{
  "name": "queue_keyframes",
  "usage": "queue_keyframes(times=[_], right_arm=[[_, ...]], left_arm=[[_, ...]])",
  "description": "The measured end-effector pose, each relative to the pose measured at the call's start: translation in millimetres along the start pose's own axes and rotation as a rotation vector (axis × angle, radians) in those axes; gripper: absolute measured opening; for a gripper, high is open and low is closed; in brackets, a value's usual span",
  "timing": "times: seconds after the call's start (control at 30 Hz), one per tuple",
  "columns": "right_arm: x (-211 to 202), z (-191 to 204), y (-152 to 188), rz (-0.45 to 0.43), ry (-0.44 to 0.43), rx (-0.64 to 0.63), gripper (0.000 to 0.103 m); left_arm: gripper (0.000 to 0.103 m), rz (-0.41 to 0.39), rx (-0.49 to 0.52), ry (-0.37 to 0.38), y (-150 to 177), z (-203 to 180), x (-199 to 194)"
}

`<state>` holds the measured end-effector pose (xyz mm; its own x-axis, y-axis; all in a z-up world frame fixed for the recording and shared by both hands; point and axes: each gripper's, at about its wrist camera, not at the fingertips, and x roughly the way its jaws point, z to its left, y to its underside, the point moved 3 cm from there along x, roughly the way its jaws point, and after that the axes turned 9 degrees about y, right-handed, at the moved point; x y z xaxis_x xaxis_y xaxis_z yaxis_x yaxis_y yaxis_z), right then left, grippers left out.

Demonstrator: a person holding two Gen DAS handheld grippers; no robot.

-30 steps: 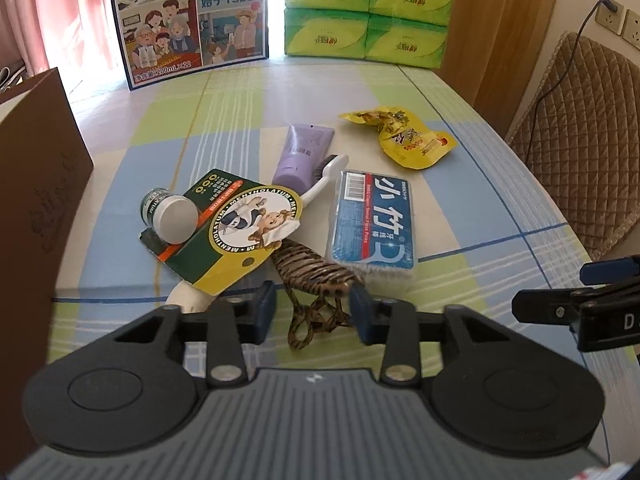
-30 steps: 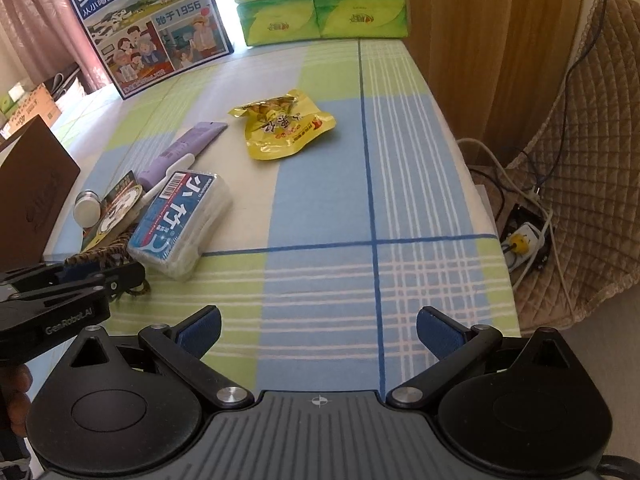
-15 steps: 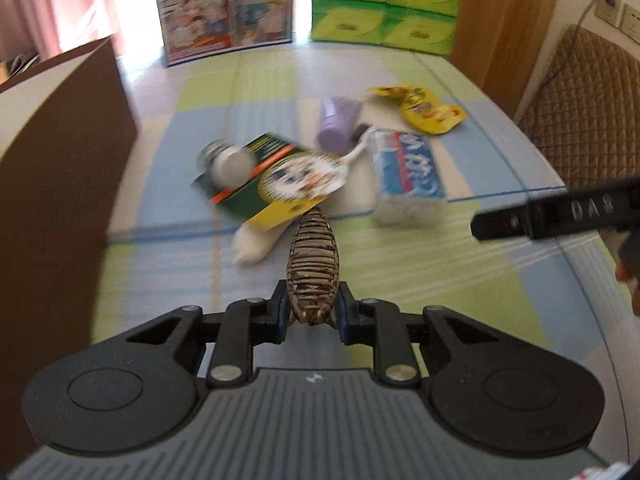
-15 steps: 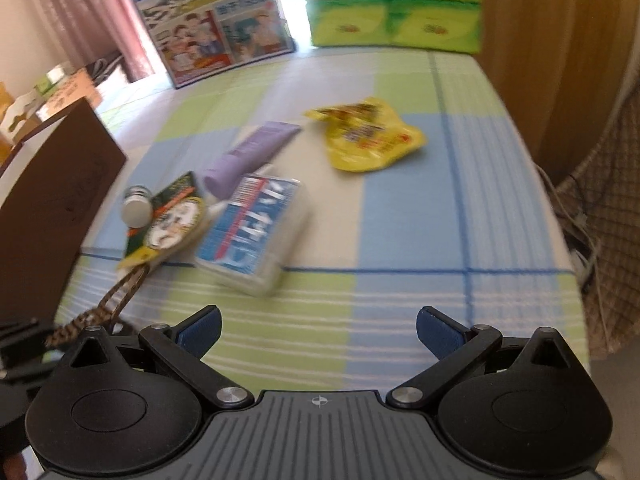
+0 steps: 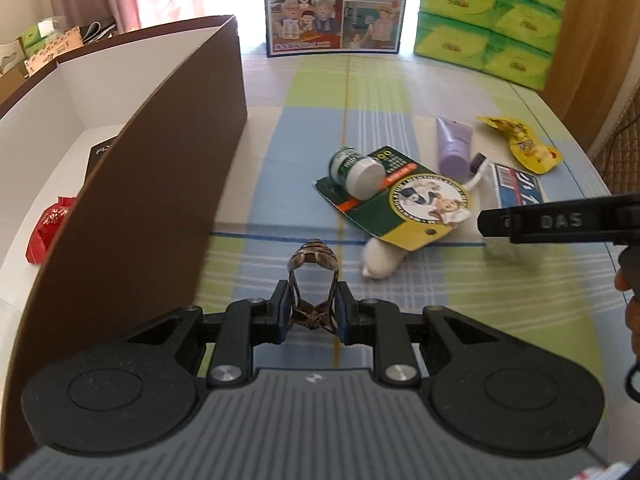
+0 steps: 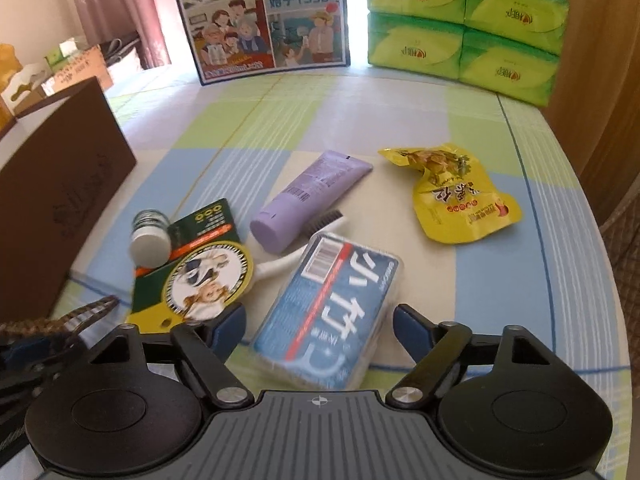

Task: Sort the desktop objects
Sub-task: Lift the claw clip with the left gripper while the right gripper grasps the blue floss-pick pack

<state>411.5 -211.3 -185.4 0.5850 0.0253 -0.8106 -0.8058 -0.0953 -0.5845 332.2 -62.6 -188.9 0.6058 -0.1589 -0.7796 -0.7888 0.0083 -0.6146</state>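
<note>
We keep the left hand-held gripper (image 5: 311, 312) pinching the brown hair claw (image 5: 314, 276) at lower centre, lifting it clear over the brown box's wall (image 5: 160, 184). Our right hand-held gripper (image 6: 319, 330), jaws just narrowing but not yet touching, should square up around the blue cotton-swab box (image 6: 326, 312).

1. The left gripper (image 5: 311, 312) holds a hair claw clip (image 5: 314, 258) between its fingers above the tablecloth (image 5: 312, 128).
2. An open box (image 5: 160, 184) stands to its left, with a packet (image 5: 48, 226) inside.
3. Ahead and right lies a carded jar (image 5: 356, 168).
4. The right gripper (image 6: 318, 330) straddles a cotton swab box (image 6: 332, 308); a tube (image 6: 312, 196) lies beyond it and a snack pouch (image 6: 456, 196) further right.
5. Tissue packs (image 6: 464, 24) are stacked at the far edge.
</note>
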Motion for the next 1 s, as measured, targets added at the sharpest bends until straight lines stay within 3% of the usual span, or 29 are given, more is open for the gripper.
queue_keyframes(times=[0.23,0.43,0.7,1.0], right_arm=[[1,-1,6,-0.036,0.026,-0.117,0.055],[-13,-6,29,-0.024,0.034,-0.186,0.055],[-41,-16,65,0.032,-0.010,-0.163,0.054],[-74,-15,104,0.081,-0.056,-0.194,0.054]], left_arm=[[0.019,0.009,-0.007,-0.002,1,2,3],[0.019,0.017,-0.027,-0.001,-1,3,7],[0.019,0.005,-0.012,0.002,2,2,9],[0.019,0.050,0.029,0.049,31,-6,-18]])
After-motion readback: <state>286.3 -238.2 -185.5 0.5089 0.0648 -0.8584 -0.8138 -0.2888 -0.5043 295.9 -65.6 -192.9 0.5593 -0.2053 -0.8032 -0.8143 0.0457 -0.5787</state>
